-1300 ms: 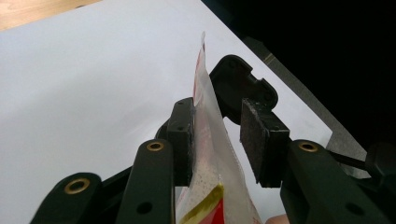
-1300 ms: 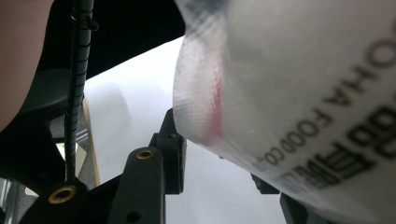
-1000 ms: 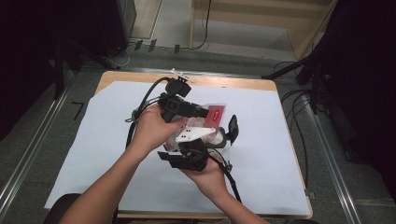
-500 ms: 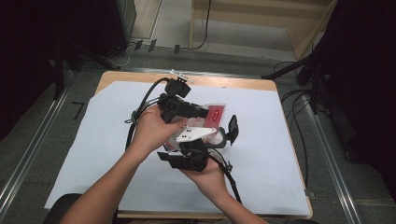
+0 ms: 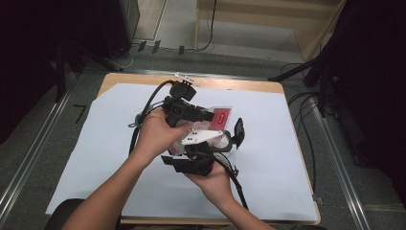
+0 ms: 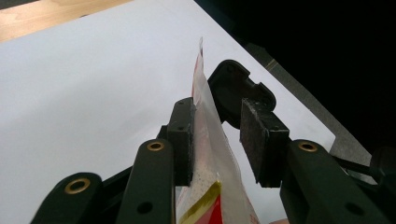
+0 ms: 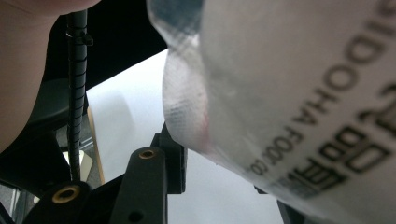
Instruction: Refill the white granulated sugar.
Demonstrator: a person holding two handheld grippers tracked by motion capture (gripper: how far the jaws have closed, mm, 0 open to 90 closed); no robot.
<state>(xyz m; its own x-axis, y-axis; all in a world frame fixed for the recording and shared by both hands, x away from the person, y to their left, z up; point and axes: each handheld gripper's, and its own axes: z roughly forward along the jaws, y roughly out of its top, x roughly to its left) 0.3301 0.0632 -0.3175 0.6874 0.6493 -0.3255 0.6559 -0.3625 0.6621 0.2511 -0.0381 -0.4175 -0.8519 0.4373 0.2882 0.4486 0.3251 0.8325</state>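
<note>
- Item: thin clear-and-white plastic food packet with red and yellow print [image 5: 221,116], held above the middle of the white paper-covered surface [image 5: 86,158], between the two hand-held grippers.
- Handling, judged: light, limp film that creases and sags; likely slick; loose contents seem to show as specks through the clear part. The film could tear or slip under a hard pull.
- Where to hold: the flat sealed edge, pads square across it, not the bulging middle.
- Left hand-held gripper [image 6: 215,140]: jaws partly open; the packet stands edge-on between them, lying against the pad at 9 o'clock, with a gap to the pad at 3 o'clock. Not clamped.
- Right hand-held gripper [image 5: 230,136]: partly open, at 5 o'clock of the packet; in its own view the film [image 7: 289,93] hangs close over the jaws. Whether the pads press on it cannot be told.
- Hard to make out: the far jaw there is covered by the film; the lettering is cut off; hands hide the packet's lower part from above.
</note>
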